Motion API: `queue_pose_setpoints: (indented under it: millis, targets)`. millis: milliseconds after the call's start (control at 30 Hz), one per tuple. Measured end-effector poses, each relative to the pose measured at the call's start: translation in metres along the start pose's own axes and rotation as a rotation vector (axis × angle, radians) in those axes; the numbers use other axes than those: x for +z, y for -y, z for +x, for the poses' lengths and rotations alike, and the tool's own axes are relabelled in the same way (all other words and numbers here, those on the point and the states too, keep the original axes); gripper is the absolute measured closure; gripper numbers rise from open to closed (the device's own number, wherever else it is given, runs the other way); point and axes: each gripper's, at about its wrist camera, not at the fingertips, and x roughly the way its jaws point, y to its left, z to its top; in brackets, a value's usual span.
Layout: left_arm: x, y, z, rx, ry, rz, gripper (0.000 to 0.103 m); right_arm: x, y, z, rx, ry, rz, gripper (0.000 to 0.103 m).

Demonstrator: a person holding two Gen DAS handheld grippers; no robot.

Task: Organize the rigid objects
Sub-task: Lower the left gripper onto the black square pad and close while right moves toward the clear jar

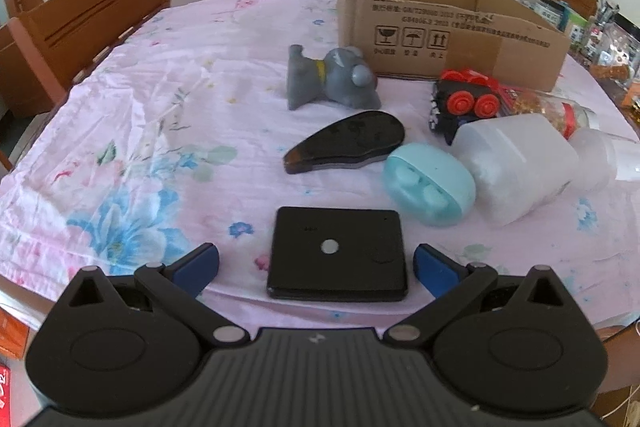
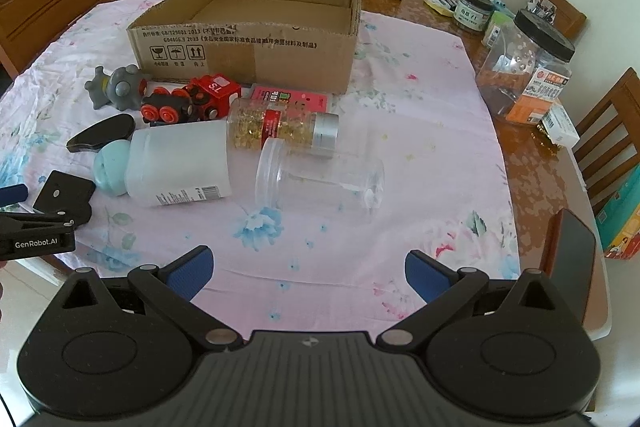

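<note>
Both tongs released, left tongs (image 1: pixel 316 269) straddling the flat black box (image 1: pixel 338 255) at the desk's near edge, so I clench, then carry to the empty carton (image 2: pixel 248 31).

- Cardboard box (image 2: pixel 248 43): open-topped, nothing visible inside, standing upright at the far side of the cloth before me.
- Grey rubber figure (image 1: pixel 334 79): lying on its side, just in front of the box.
- Red-and-black toy train (image 2: pixel 190 101): tipped over, wheels facing me, beside the figure.
- Black paddle-shaped piece (image 1: pixel 346 141): flat on the cloth.
- Teal round case (image 1: pixel 430 183): on its side, touching the white jar.
- White jar (image 2: pixel 180 163): lying down.
- Capsule bottle (image 2: pixel 282 127): lying, silver cap to my right.
- Clear jar (image 2: pixel 320 181): lying, open.
- Black square pad (image 1: pixel 338 253): flat, nearest me.
</note>
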Motion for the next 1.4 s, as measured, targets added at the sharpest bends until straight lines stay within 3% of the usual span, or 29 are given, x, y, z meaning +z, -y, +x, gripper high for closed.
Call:
queue_pose_setpoints:
  millis: [367,667,933,1400]
  targets:
    - [-0.002,0.007,0.000,-0.012,0.019,0.016,0.000,0.002,0.005,0.001,0.008,0.000,0.012,0.000]
    - [0.004,0.008,0.002,-0.008,-0.019,0.016,0.000,0.004,0.012,0.001,0.018,0.005,0.057,0.000]
    - [0.000,0.007,-0.001,-0.054,-0.003,0.067,0.002,0.011,0.006,0.002,0.011,0.012,0.093,0.000]
    - [0.004,0.009,-0.007,-0.043,0.009,0.052,0.032,0.037,0.009,0.005,-0.039,0.039,0.143,0.000]
